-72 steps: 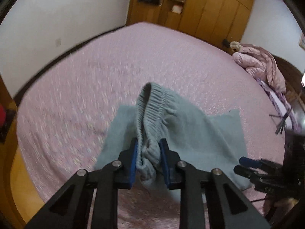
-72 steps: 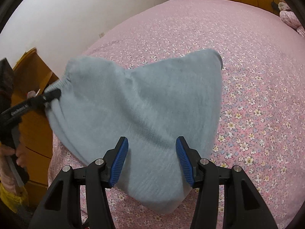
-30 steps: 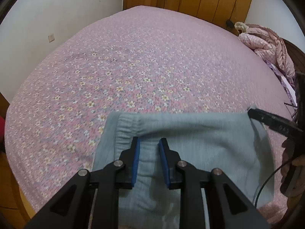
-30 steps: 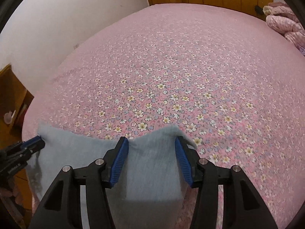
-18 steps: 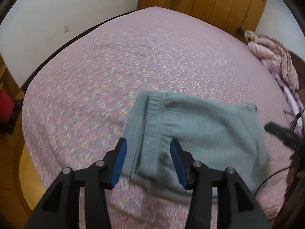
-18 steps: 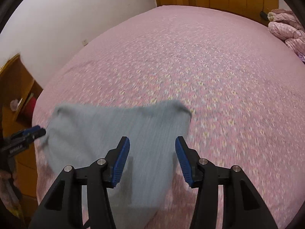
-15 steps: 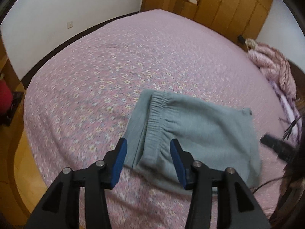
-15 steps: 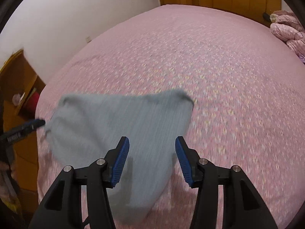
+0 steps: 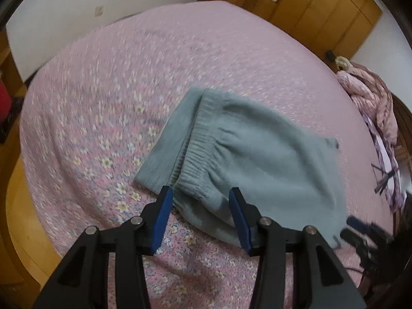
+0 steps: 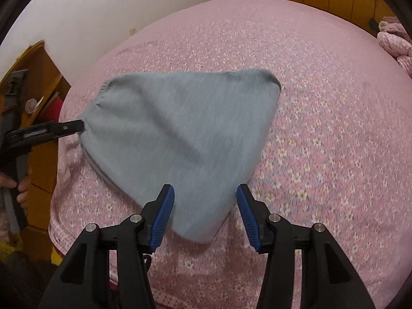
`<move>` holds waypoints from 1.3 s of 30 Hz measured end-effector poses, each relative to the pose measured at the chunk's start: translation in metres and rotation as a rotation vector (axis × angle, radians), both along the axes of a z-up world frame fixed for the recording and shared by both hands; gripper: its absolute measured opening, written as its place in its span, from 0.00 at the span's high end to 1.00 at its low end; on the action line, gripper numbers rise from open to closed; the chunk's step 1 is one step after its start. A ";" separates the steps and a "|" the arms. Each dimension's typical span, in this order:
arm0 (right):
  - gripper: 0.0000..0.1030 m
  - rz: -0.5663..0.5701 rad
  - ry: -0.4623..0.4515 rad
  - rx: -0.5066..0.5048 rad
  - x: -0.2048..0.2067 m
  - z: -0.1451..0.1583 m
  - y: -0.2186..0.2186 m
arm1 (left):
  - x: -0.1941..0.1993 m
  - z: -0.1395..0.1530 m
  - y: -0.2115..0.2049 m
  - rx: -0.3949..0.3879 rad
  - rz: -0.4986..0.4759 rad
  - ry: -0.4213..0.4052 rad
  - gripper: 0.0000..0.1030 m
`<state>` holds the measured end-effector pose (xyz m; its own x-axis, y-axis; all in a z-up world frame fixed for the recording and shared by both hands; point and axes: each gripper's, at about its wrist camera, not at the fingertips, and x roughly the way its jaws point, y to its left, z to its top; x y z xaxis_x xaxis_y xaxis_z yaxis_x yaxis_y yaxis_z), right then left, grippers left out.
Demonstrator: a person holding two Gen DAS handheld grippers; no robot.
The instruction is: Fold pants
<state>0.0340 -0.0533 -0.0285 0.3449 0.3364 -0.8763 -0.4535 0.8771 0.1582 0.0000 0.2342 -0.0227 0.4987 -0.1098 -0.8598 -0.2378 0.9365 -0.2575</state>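
The grey-blue pants (image 9: 247, 159) lie folded into a small bundle on the pink flowered bed (image 9: 108, 82), near its front edge. The ribbed waistband (image 9: 203, 152) faces my left gripper. My left gripper (image 9: 200, 219) is open and empty, just short of the waistband end. My right gripper (image 10: 203, 216) is open and empty, just short of the near corner of the pants (image 10: 185, 139). In the right wrist view the left gripper (image 10: 64, 128) shows at the pants' left edge.
A pink quilt (image 9: 373, 103) is heaped at the bed's far right. Wooden wardrobes (image 9: 309, 7) stand behind the bed. A wooden cabinet (image 10: 38, 82) stands left of the bed. The bed's front edge (image 10: 231, 298) is close below my right gripper.
Both grippers have let go of the pants and drawn back. The left gripper, shut on the waistband a second ago, now stands open. The folded pants now lie on the bed.
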 end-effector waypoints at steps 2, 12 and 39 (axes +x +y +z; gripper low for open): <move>0.50 -0.014 0.028 0.026 0.000 -0.005 -0.006 | 0.003 -0.006 0.003 -0.016 0.025 0.003 0.54; 0.50 -0.126 0.213 0.188 0.006 -0.035 -0.048 | -0.004 0.000 0.007 0.008 0.025 -0.044 0.80; 0.58 -0.027 -0.019 0.053 0.019 -0.010 0.017 | 0.067 0.009 -0.056 0.134 -0.238 -0.182 0.76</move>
